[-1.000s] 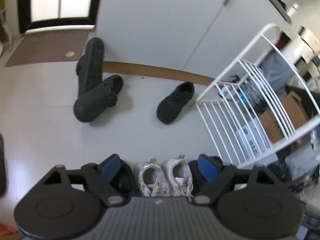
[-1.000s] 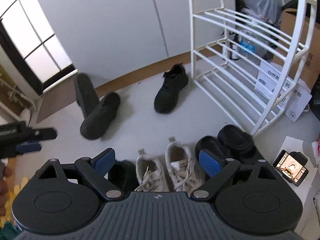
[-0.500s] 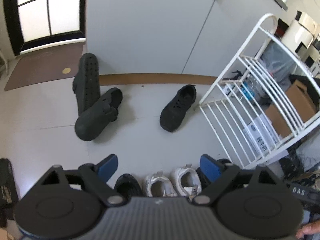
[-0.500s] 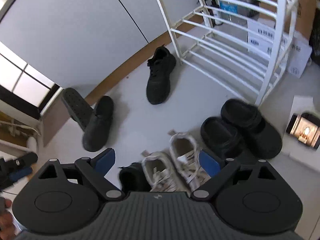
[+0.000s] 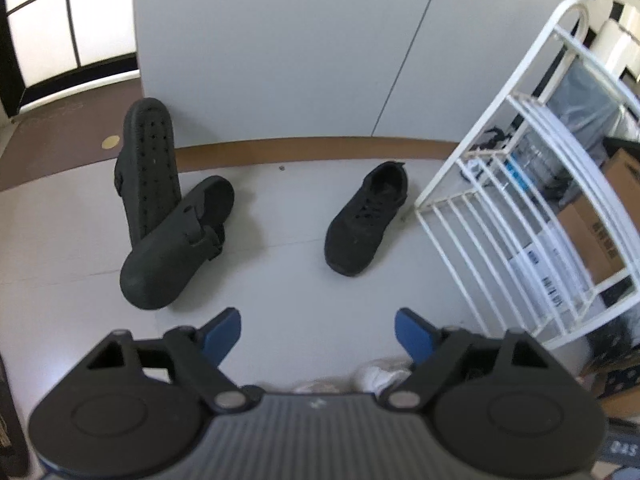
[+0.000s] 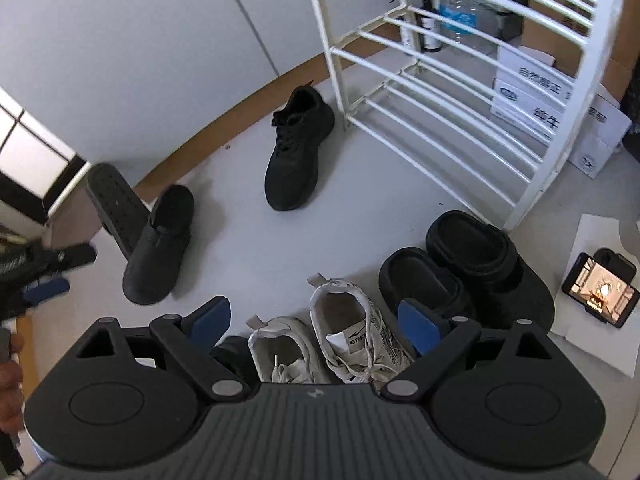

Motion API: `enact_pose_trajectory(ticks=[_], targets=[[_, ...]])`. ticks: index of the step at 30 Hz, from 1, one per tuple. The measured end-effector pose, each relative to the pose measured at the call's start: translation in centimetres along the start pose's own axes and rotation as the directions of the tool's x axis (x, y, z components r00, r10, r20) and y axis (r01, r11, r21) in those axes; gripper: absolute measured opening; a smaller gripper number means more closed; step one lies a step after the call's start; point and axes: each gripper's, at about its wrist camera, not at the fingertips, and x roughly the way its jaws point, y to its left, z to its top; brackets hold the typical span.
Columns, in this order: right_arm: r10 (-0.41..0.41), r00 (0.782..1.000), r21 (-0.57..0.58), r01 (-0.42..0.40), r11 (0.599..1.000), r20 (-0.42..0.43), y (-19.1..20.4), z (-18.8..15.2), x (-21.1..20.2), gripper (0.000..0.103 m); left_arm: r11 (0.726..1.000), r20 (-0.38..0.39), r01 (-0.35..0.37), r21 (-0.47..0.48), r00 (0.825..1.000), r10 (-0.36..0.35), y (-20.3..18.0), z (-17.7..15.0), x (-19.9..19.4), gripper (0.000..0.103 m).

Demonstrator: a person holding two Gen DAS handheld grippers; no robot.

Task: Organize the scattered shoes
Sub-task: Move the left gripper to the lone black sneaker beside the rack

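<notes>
A black clog (image 5: 176,248) lies on the pale floor with its mate (image 5: 148,168) propped on edge against it, sole showing. A lone black sneaker (image 5: 366,220) sits near the foot of the white shoe rack (image 5: 520,208). My left gripper (image 5: 318,328) hovers over bare floor short of these, jaws closing with nothing between them. In the right wrist view my right gripper (image 6: 314,316) stands open above a row: a dark shoe (image 6: 232,356), two white sneakers (image 6: 352,332) and two chunky black clogs (image 6: 472,264). It touches none.
The white cabinet wall (image 5: 280,60) with a brown skirting closes off the back. Cardboard boxes (image 6: 560,112) and bottles stand behind the rack. A lit phone (image 6: 600,292) lies on paper at the right. The left gripper (image 6: 44,276) shows at the right view's left edge.
The left gripper has moved forward and down toward the scattered clogs and sneaker; the row of shoes slipped under it. The right gripper sank closer over the row.
</notes>
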Motion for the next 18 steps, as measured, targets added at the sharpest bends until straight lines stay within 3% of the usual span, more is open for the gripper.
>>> enact_pose_trajectory(ticks=[4,9,12,18], targets=[[-0.057,0.998,-0.084,0.058,0.995,0.012,-0.2,-0.2,1.5,0.094,0.999,0.009,-0.006,0.036,1.000,0.005,-0.5,1.1,2.6,0.086],[-0.041,0.999,-0.135,0.045,0.990,0.031,-0.8,-0.1,3.2,0.094,0.999,0.021,0.022,0.035,1.000,-0.022,-1.2,2.6,6.0,0.086],[-0.032,0.999,-0.107,0.033,0.994,0.008,-1.5,0.5,4.5,0.094,0.999,0.040,0.037,0.013,0.998,-0.037,-1.4,3.5,7.8,0.086],[0.019,0.998,-0.104,-0.013,0.994,0.055,-2.9,1.3,7.8,0.094,0.998,0.019,0.039,0.059,0.999,-0.040,-2.1,5.1,13.8,0.088]])
